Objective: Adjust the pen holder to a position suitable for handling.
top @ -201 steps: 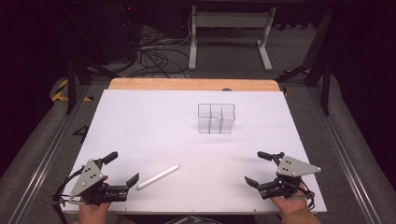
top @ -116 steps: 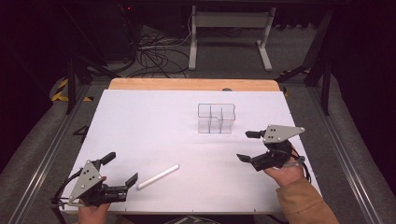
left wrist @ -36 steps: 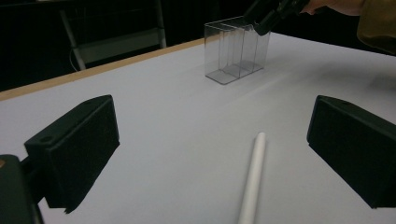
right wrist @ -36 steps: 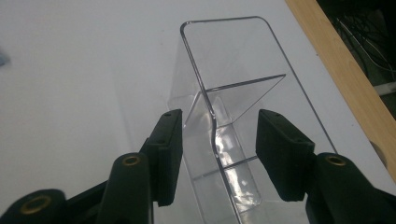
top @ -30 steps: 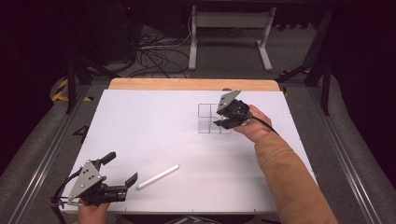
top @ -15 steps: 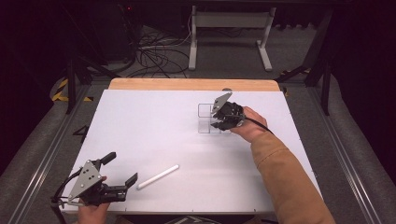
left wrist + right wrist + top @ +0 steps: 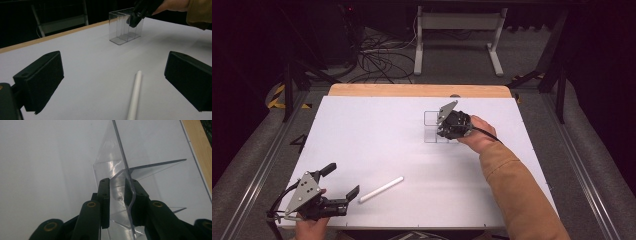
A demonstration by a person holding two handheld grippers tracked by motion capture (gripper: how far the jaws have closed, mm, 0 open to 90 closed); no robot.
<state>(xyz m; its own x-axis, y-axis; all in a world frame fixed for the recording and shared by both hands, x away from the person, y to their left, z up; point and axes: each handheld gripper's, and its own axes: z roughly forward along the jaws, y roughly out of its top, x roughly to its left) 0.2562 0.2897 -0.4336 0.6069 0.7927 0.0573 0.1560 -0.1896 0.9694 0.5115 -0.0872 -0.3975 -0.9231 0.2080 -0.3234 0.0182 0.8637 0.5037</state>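
The right gripper (image 7: 447,131) is at the clear box (image 7: 431,127) on the far half of the table (image 7: 377,130), one jaw inside and one outside a wall, nearly closed on it; whether they pinch it I cannot tell. The left gripper (image 7: 343,182) rests near the front edge, jaws wide apart, just beside the white stick (image 7: 381,189)

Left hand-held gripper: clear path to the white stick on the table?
Probably yes. The left hand-held gripper stands open, jaws either side of the thin white stick just ahead, with bare white table between them. The right hand-held gripper is far off.
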